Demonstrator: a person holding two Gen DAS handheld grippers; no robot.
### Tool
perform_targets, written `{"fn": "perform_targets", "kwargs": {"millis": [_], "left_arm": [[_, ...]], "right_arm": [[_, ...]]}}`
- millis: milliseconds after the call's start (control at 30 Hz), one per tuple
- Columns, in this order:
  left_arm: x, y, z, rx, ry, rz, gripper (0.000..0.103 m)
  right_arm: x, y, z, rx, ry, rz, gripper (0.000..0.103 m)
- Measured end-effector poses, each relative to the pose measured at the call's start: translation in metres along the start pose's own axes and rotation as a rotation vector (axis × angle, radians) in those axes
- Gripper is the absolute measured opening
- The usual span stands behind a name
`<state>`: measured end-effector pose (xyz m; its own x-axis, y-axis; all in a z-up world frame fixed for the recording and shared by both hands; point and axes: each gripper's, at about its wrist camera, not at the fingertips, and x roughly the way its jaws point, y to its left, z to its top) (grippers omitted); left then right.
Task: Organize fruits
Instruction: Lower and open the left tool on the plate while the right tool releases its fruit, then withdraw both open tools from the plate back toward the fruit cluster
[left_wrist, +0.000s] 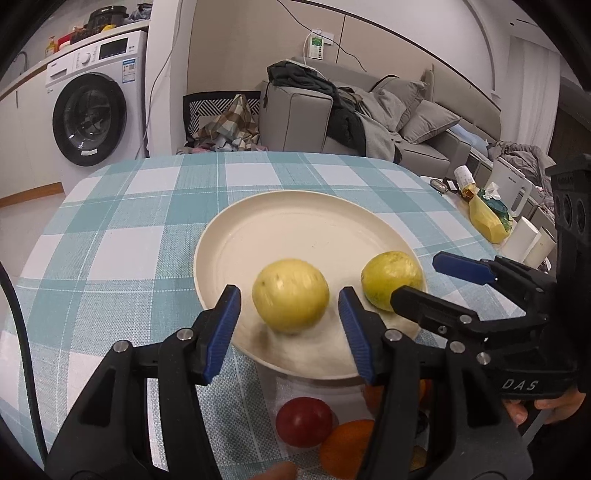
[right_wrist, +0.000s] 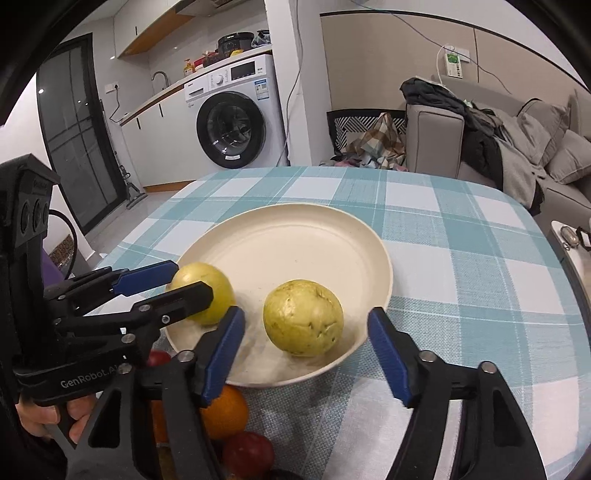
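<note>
A cream plate (left_wrist: 295, 229) (right_wrist: 295, 240) lies on the checked tablecloth. Two yellow-green fruits rest on its near side. One fruit (left_wrist: 290, 295) (right_wrist: 218, 291) lies between the open jaws of my left gripper (left_wrist: 290, 325), untouched by the pads. The other fruit (left_wrist: 391, 280) (right_wrist: 303, 322) lies between the open jaws of my right gripper (right_wrist: 306, 350), which also shows in the left wrist view (left_wrist: 424, 280). A red fruit (left_wrist: 303, 421) (right_wrist: 248, 454) and an orange (left_wrist: 345, 448) (right_wrist: 226, 411) sit near the table's front edge, below the plate.
The table (right_wrist: 461, 258) carries a blue and white checked cloth. A side surface at the right holds a yellow bag (left_wrist: 487, 221) and small items. A washing machine (right_wrist: 236, 122) and a grey sofa (left_wrist: 406, 122) stand beyond the table.
</note>
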<state>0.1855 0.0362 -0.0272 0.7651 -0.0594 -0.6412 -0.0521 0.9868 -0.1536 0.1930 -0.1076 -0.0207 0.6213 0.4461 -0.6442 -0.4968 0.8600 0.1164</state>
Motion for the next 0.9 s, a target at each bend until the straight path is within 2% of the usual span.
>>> {"fn": "perform_targets", "kwargs": {"millis": [67, 100, 167, 200, 267, 667, 900], "left_arm": [[-0.005, 0.000, -0.002, 0.000, -0.003, -0.005, 0.071], [-0.009, 0.000, -0.004, 0.000, -0.008, -0.007, 0.074], [-0.019, 0.001, -0.006, -0.003, -0.025, -0.002, 0.088], [-0.023, 0.001, -0.006, -0.003, -0.031, -0.003, 0.090], [-0.032, 0.001, -0.009, -0.004, -0.041, -0.003, 0.102], [-0.086, -0.006, -0.028, 0.002, -0.108, -0.008, 0.102], [-0.109, -0.015, -0.045, 0.030, -0.115, 0.014, 0.102]], "right_arm": [[-0.003, -0.004, 0.000, 0.013, -0.004, 0.002, 0.084], [-0.006, -0.006, 0.000, 0.025, -0.005, 0.009, 0.088], [-0.011, -0.011, -0.001, 0.048, -0.007, 0.033, 0.091], [-0.014, -0.013, -0.001, 0.055, -0.006, 0.036, 0.094], [-0.021, -0.014, -0.003, 0.067, -0.016, 0.048, 0.103], [-0.051, -0.011, -0.017, 0.052, -0.051, 0.068, 0.103], [-0.064, -0.010, -0.027, 0.065, -0.064, 0.072, 0.103]]}}
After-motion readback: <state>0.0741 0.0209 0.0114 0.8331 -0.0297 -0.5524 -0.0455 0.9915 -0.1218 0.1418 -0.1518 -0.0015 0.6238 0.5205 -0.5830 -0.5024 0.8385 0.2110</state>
